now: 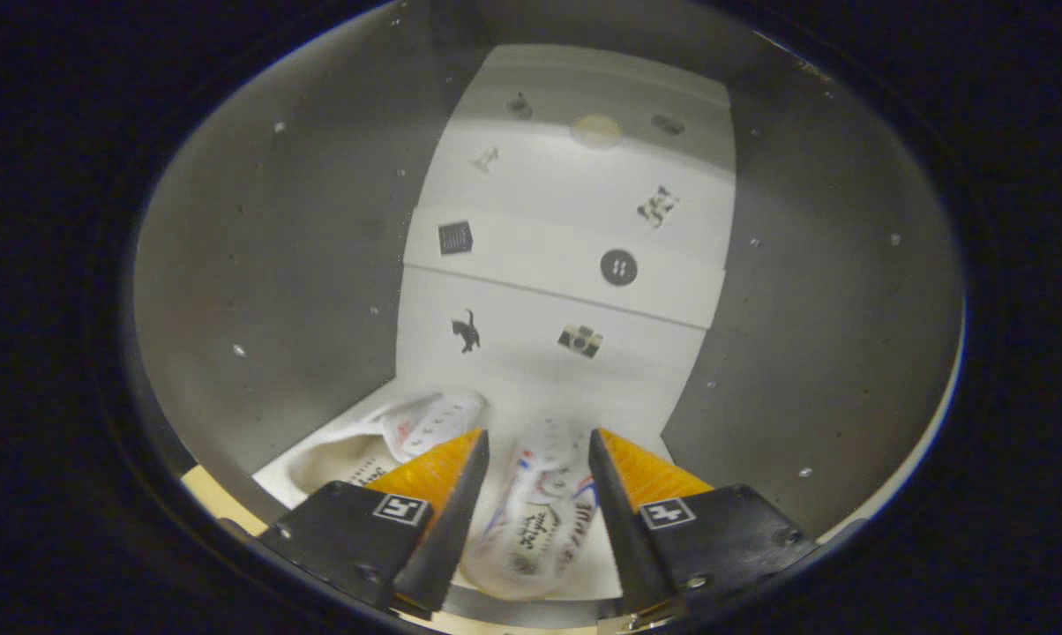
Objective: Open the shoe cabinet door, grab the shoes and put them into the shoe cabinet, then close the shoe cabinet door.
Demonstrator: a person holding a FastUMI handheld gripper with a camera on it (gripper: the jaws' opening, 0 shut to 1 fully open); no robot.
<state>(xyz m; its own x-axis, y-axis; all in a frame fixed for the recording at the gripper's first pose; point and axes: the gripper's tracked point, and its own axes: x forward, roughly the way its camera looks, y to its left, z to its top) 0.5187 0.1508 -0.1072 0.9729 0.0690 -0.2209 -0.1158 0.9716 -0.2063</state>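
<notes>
The shoe [540, 511] between the fingers bears dark script, too blurred to read. The cabinet's back wall [566, 265] carries only small pictures.

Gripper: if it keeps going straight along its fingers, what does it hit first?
Probably the white shoe lying between the open gripper's fingers, inside the shoe cabinet. Beyond it is the cabinet's white back panel. Depth is unclear; the fingers might pass above the shoe.

Shoe [540, 511] blurred, heel behind gripper [538, 441].

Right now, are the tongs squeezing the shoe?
No: the tongs are open, with the white shoe lying between them inside the shoe cabinet, gaps on both sides.
</notes>
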